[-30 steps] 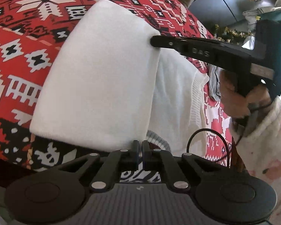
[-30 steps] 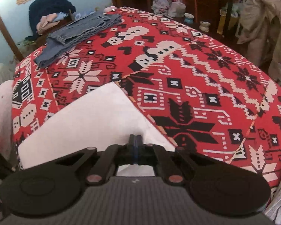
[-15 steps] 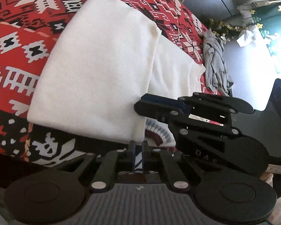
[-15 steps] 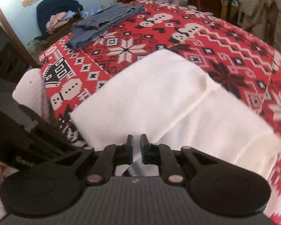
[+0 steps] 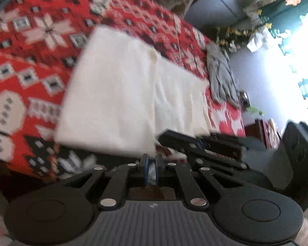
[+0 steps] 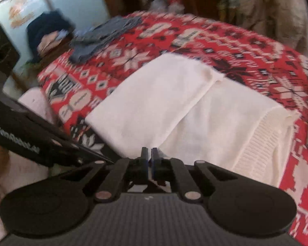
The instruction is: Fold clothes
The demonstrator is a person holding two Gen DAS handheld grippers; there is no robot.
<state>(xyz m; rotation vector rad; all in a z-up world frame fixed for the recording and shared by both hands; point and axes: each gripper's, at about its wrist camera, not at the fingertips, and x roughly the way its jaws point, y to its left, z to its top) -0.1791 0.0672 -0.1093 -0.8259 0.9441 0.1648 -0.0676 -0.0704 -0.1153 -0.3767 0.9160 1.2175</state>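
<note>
A white knit sweater (image 5: 113,102) lies folded flat on the red patterned blanket (image 5: 26,65), one half laid over the other. In the right wrist view the sweater (image 6: 164,102) shows its ribbed hem at the right. My left gripper (image 5: 152,160) hovers just off the sweater's near edge, shut, with no cloth clearly held between its fingers. My right gripper (image 6: 149,153) is also shut and holds nothing, just short of the near edge. The two grippers sit side by side; the right one's black frame (image 5: 215,153) appears in the left wrist view.
A grey garment (image 5: 219,78) lies at the blanket's far right corner. Folded jeans (image 6: 104,34) rest at the far side, beside a dark clothes pile (image 6: 47,28). A beige coat (image 6: 277,10) hangs behind the bed. The near edge of the blanket (image 6: 256,47) drops off.
The right gripper laid the folded half down, let go and drew back to the near edge. Both grippers have pulled slightly away from the sweater; the view is motion-blurred.
</note>
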